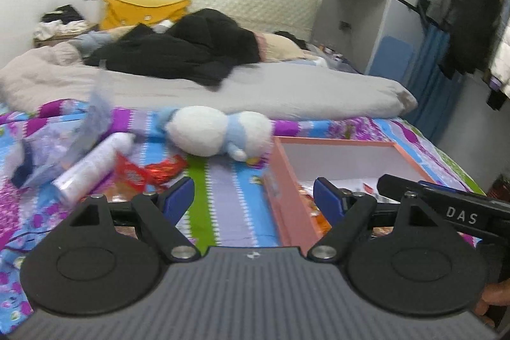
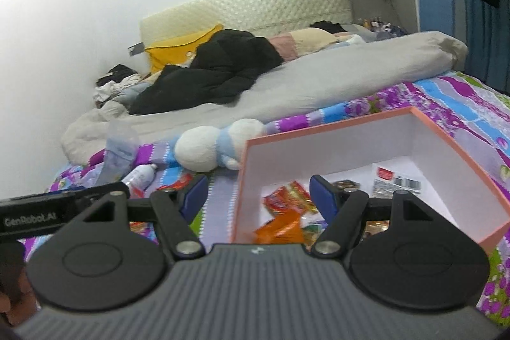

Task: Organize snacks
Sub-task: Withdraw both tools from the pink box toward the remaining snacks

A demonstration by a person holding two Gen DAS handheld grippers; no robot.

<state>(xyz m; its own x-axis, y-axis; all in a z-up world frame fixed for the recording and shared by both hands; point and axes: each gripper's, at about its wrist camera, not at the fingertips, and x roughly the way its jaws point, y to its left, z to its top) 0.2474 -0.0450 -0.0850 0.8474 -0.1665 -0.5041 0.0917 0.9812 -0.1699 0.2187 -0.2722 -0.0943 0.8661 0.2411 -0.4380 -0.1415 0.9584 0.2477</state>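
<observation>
Patterned bedsheet point(image 1: 223, 180) covers the bed, with one grey duvet point(image 1: 287, 91) and one black jacket point(image 1: 191, 53) behind. One pink box point(image 2: 459, 142) sits open on it, holding several snack packets point(image 2: 287, 199); the exact number is unclear. More red snack wrappers point(image 1: 149, 172) lie left of the box, beside one white bottle point(image 1: 92, 164) and one plush toy point(image 1: 216, 129). Left gripper point(image 1: 255, 199) and right gripper point(image 2: 256, 196) both stand wide, nothing between their jaws.
</observation>
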